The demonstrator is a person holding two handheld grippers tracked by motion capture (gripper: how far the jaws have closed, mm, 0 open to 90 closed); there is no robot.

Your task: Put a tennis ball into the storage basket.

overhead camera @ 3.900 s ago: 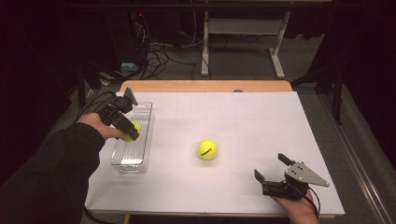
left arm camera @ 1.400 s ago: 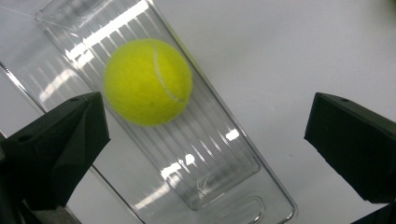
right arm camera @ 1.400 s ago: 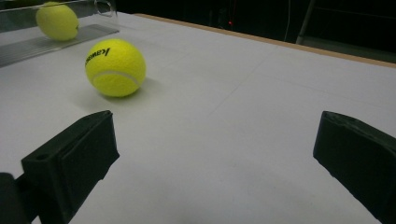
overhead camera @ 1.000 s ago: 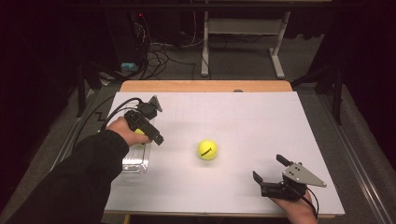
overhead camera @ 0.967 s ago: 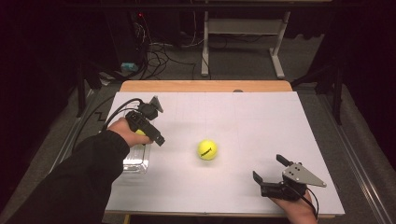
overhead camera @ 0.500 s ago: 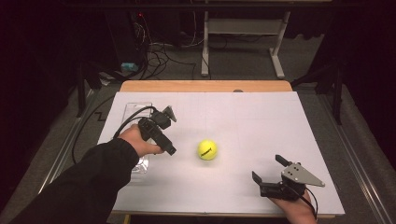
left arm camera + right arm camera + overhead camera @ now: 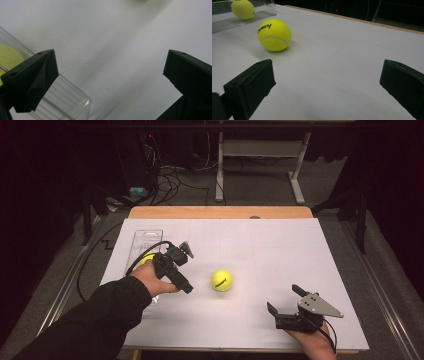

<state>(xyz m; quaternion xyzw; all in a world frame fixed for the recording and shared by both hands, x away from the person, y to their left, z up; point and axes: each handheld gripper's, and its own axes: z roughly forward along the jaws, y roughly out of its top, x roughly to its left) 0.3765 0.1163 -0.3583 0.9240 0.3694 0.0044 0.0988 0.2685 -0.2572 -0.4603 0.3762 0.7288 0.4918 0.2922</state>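
Observation:
A loose yellow tennis ball (image 7: 221, 280) (image 7: 274, 35) lies on the white tabletop (image 7: 280, 250). A second yellow ball (image 7: 145, 258) (image 7: 242, 9) (image 7: 7, 56) rests inside a clear plastic tray (image 7: 145, 239) (image 7: 67, 100) (image 7: 234, 22) at the left, partly hidden by the hand in the high view. My left gripper (image 7: 186, 268) (image 7: 110, 62) hovers open between the tray and the loose ball, with nothing between its fingers. Near the front right, my right gripper (image 7: 284, 298) (image 7: 327, 75) stands open and empty, pointing toward the loose ball.
The wooden table edge (image 7: 220, 212) runs along the far side. Beyond it are a metal desk frame (image 7: 260, 160) and cables (image 7: 170, 175) on the dark floor. The left gripper's cable (image 7: 100, 260) trails off the table's left edge.
My left gripper has moved right, from over the tray to a spot beside the loose ball, leaving a ball in the tray. The right gripper has stayed put.

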